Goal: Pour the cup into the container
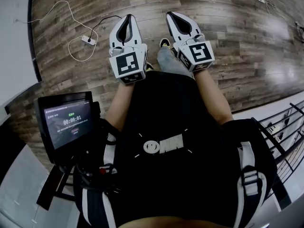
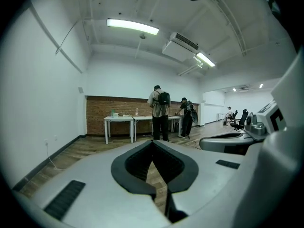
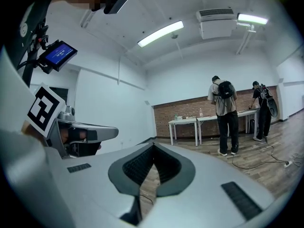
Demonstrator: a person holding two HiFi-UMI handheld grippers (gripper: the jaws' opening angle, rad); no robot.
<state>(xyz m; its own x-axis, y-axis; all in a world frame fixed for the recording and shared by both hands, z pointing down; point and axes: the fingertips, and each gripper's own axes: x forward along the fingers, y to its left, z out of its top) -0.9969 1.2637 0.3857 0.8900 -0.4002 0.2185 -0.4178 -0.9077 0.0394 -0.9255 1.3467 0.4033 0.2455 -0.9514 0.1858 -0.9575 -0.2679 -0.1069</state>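
The pouring is judged as not yet begun: this moment belongs to the approach, before any grasp. In the head view the left tongs (image 1: pixel 128 17) and the right tongs (image 1: pixel 171 15) are held side by side at about 12 o'clock, above the wooden floor (image 1: pixel 237 46), with a small screen (image 1: pixel 69 122) seen at 8 o'clock and a white cable (image 1: pixel 78 44) lying on the floor at 10 o'clock. Both tongs are pressed together at their tips and nothing is pinched; only floor is seen through the drop-shaped opening behind the tips. Neither the cup nor the container can be found in any view. In the right gripper view white tables (image 3: pixel 190 120) are seen far off at 2 o'clock, before a brick wall (image 3: pixel 185 113), with two persons (image 3: pixel 227 115) standing at them. Small things stand on these tables, but they are too small to be named. For the next move, the cup must first be located and approached, probably at those tables, and one pair of tongs must be spread before it can be taken.
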